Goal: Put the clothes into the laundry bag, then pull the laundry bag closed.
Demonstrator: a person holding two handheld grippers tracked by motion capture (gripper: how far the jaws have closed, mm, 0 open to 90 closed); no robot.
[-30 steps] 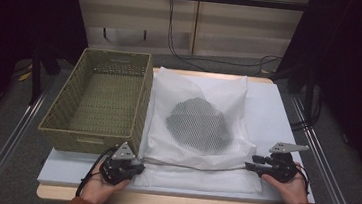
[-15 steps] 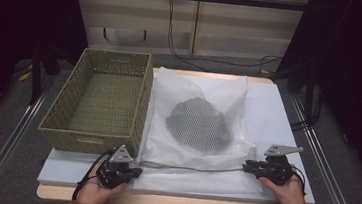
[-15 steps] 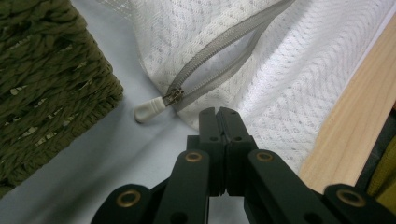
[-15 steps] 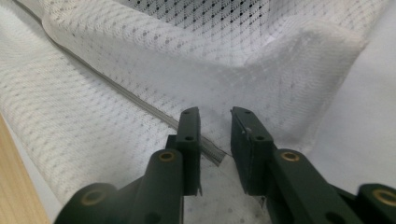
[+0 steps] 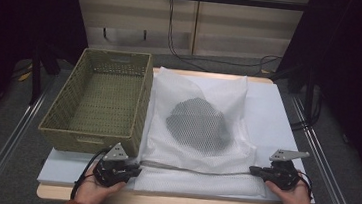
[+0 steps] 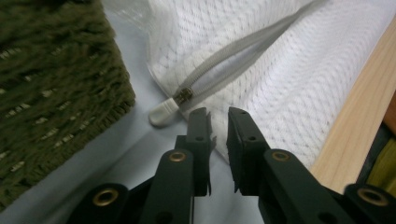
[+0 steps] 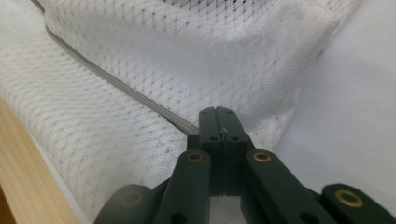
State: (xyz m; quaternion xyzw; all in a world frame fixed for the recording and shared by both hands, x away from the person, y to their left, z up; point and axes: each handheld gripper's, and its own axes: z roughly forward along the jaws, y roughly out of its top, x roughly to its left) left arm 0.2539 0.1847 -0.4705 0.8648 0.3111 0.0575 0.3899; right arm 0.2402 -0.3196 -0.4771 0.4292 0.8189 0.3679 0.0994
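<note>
The white mesh laundry bag lay flat on the desk, just beside the woven basket, with a dark garment showing through the netting. Its grey zipper ran along the near edge. At the right end, the right hand-held gripper had just clamped tight, jaws pressed together on the bag's mesh right where the zipper ended. Over at the left corner, the left hand-held gripper had just eased its jaws a narrow way apart, gripping nothing, the white zipper pull lying just ahead of its tips.
</note>
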